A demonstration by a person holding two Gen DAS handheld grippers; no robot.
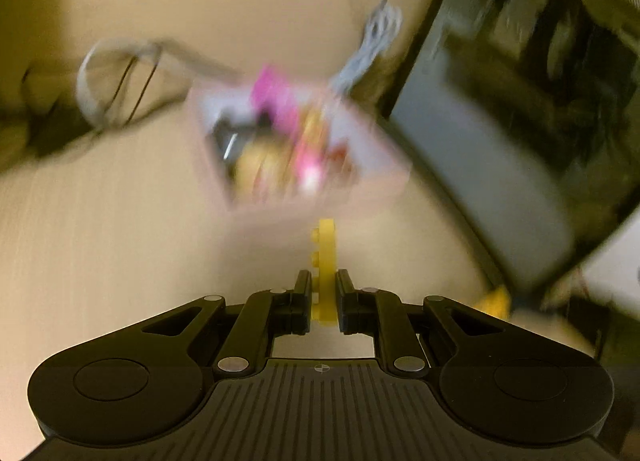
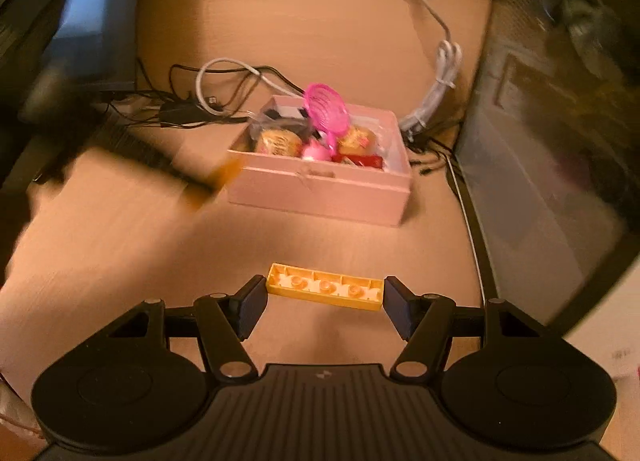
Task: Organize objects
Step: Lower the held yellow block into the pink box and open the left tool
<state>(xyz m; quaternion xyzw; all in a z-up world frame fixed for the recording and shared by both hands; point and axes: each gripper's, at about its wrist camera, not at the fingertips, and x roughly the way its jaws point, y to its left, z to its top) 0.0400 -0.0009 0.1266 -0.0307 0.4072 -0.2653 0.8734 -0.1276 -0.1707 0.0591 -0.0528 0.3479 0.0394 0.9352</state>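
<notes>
While each tool [image 2: 325,303] [image 1: 324,297] grips a yellow brick [image 2: 324,290] [image 1: 323,261], the right's crosswise, the pink box [image 2: 320,197] lies straight ahead, mid-frame.

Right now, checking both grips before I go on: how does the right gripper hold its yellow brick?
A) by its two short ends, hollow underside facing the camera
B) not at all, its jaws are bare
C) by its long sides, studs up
A: the right gripper spans the yellow brick end to end, its hollow underside showing.

Both wrist cameras look forward and down along their own fingers over the wooden table [image 2: 120,245], close above it, sharing the pink box [image 1: 304,197] [image 2: 320,193] ahead.
</notes>
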